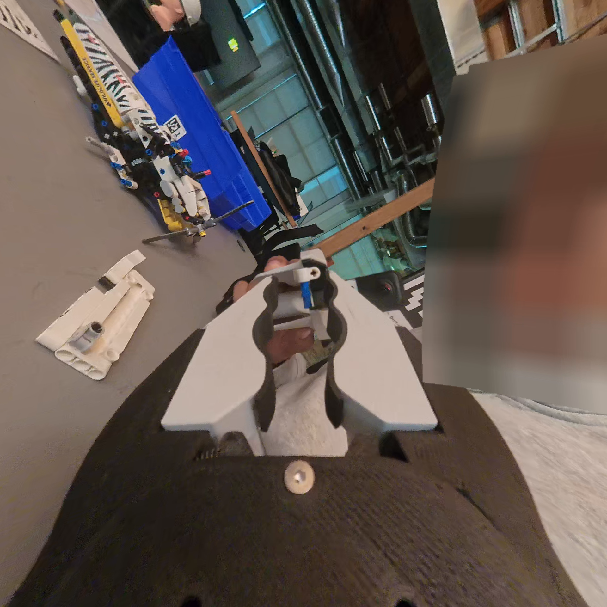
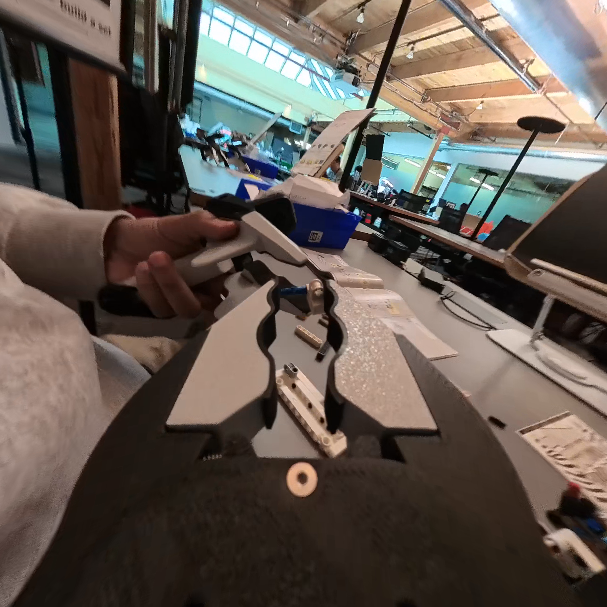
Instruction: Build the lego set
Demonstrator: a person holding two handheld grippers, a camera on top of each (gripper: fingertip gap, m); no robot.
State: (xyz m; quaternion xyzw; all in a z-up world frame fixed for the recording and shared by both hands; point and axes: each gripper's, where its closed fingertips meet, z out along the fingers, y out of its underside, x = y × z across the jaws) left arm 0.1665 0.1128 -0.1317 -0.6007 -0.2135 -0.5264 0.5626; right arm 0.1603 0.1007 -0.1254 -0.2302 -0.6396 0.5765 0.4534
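Note:
A small white connector (image 1: 308,272) with a blue pin (image 1: 305,292) in it is held in the air between both grippers, above the table edge. My left gripper (image 1: 300,277) has its jaws narrowly apart, closed on the connector's ends. In the right wrist view my right gripper (image 2: 300,287) pinches the blue pin (image 2: 290,290) and connector (image 2: 315,294) across its gap. The left gripper (image 2: 312,269), held by a hand, reaches in from the upper left. A white panel assembly (image 1: 98,318) lies on the grey table, also in the right wrist view (image 2: 308,404).
A partly built helicopter model (image 1: 147,147) lies beside a blue bin (image 1: 197,131). A tan beam (image 2: 308,336) and a small black piece (image 2: 323,351) lie on the table (image 2: 460,377). An open instruction booklet (image 2: 377,295) lies beyond. A monitor stand (image 2: 538,328) is at the right. Left and right tips are no more than a few centimetres apart. Both grippers' tips are roughly 15 cm from the small black piece (image 2: 323,351).

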